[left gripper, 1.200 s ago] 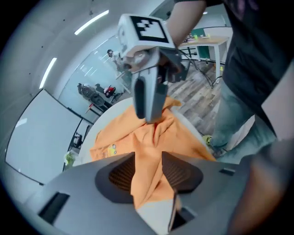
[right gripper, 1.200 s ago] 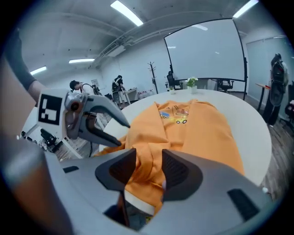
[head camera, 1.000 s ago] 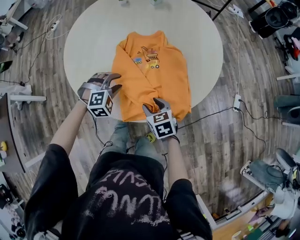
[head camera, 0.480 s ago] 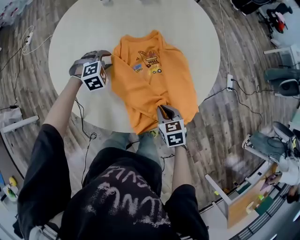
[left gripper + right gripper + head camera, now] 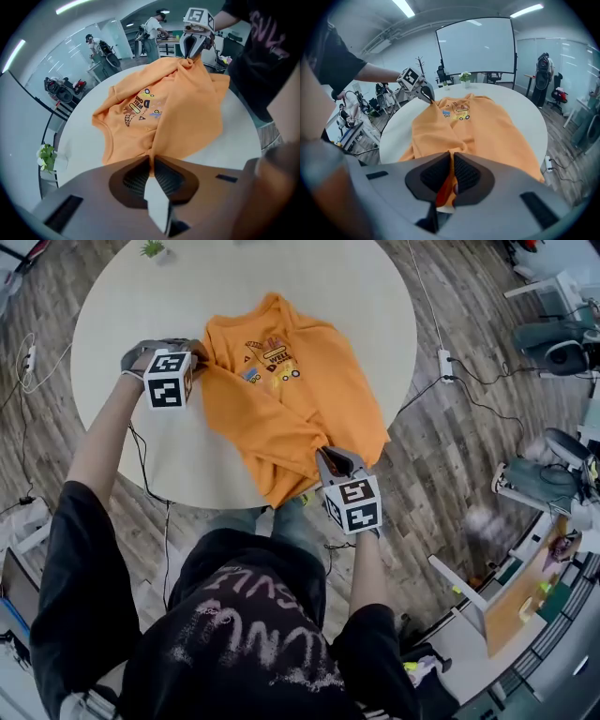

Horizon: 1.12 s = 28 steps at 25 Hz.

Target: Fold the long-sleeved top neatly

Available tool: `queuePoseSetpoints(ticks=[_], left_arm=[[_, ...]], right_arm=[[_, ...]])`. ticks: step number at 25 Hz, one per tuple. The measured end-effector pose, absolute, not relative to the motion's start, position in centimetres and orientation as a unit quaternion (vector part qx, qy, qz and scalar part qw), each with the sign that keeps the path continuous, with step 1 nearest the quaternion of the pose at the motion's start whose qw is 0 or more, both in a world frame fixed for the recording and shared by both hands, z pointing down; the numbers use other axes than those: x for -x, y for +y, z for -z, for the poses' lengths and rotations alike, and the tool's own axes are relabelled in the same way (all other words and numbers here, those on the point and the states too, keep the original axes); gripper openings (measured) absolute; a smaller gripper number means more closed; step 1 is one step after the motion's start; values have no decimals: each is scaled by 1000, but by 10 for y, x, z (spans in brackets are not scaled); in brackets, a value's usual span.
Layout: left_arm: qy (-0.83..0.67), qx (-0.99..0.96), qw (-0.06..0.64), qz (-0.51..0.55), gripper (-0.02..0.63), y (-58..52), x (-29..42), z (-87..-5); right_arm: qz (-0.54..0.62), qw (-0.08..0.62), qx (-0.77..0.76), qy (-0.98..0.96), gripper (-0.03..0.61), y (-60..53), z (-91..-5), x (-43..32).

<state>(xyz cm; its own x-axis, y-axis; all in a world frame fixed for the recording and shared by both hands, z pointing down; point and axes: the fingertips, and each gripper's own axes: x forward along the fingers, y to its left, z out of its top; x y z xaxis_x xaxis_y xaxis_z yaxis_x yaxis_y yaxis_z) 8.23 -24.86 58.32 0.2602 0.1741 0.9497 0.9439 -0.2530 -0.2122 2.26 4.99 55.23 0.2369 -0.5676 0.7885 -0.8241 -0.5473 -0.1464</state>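
An orange long-sleeved top [image 5: 291, 399] with a printed front lies on the round white table [image 5: 234, 277], collar at the far side. My left gripper [image 5: 199, 354] is at the top's left edge near the shoulder. Its jaws have just been closing and now pinch orange fabric [image 5: 187, 103] between the pads [image 5: 151, 161]. My right gripper [image 5: 323, 454] is at the near edge of the top, by the table's rim. Its jaws have just been closing too and are shut on a bunched fold of the fabric [image 5: 452, 161]. The cloth runs taut-ish between the two grippers.
A small potted plant [image 5: 152, 247] stands at the table's far edge. Cables and a power strip [image 5: 444, 362] lie on the wooden floor. Chairs and equipment stand at the right. People stand in the background of the left gripper view.
My left gripper moved away from me along the top's left side, from the near edge to the shoulder, and shut on the fabric. My right gripper stayed at the near edge and shut on the cloth.
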Motion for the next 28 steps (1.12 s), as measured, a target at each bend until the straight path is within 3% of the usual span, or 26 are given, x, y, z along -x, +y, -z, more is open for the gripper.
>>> queuePoseSetpoints(ticks=[6,12,18,26,28], left_arm=[[-449,648,424,445,40,-255,-101,-543],[-451,659,387,461,40,-255,-135,-533],[-396,708,391,435,58,-243,-178,-548],[-351,757,374,405,121,-223,-200,-563],[-352,762,382,388,132,-219,-199,-556]], right_arm=[[-437,87,-771,-455,29,59,-543,-3],[-442,85,-755,-478,28,60,-543,19],[-419,-6,-764,-491,26,55,-506,12],[-480,67,-725,-490,26,66,-548,34],[-473,55,-749,-462,28,71,-552,25]])
